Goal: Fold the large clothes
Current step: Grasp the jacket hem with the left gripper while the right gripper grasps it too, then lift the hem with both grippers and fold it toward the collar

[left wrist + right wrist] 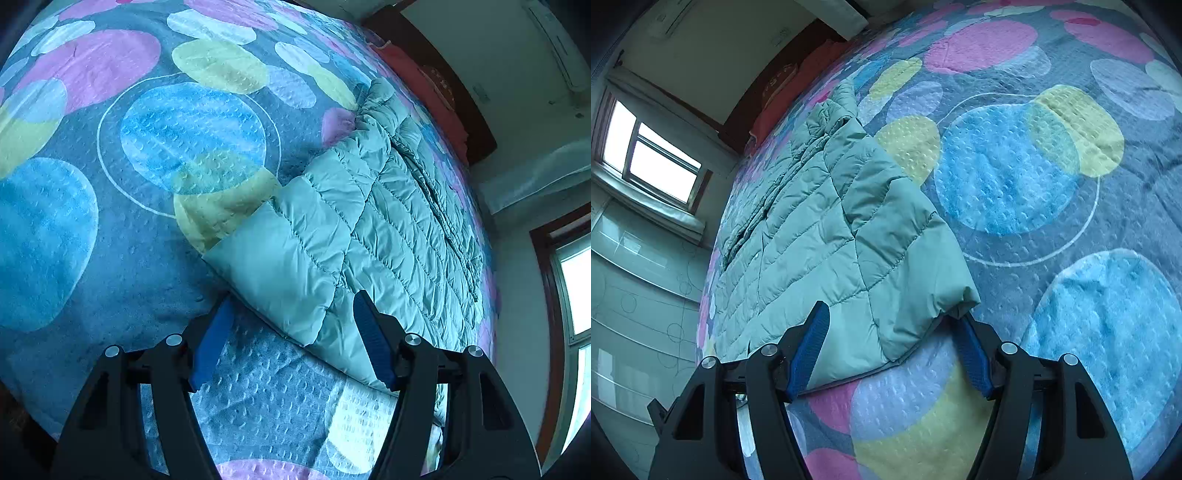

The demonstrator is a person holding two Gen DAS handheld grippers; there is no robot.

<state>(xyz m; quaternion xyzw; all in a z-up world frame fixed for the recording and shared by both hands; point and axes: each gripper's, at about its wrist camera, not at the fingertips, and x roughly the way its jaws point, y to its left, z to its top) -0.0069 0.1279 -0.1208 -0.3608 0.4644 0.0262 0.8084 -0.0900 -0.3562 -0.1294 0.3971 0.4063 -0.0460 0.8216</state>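
The pale green quilted puffer jacket (369,229) lies flat on the circle-patterned blue bedspread (110,258), toward twelve o'clock of both grippers. The left gripper (291,339) and right gripper (890,350) straddle its near hem corners, fingers apart, pinching nothing. Likely the grasping step: next, closing on both corners.

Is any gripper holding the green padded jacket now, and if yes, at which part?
Nothing is held. The left gripper and right gripper both stand open over a lower corner of the jacket on the bedspread, pads not pressing it.
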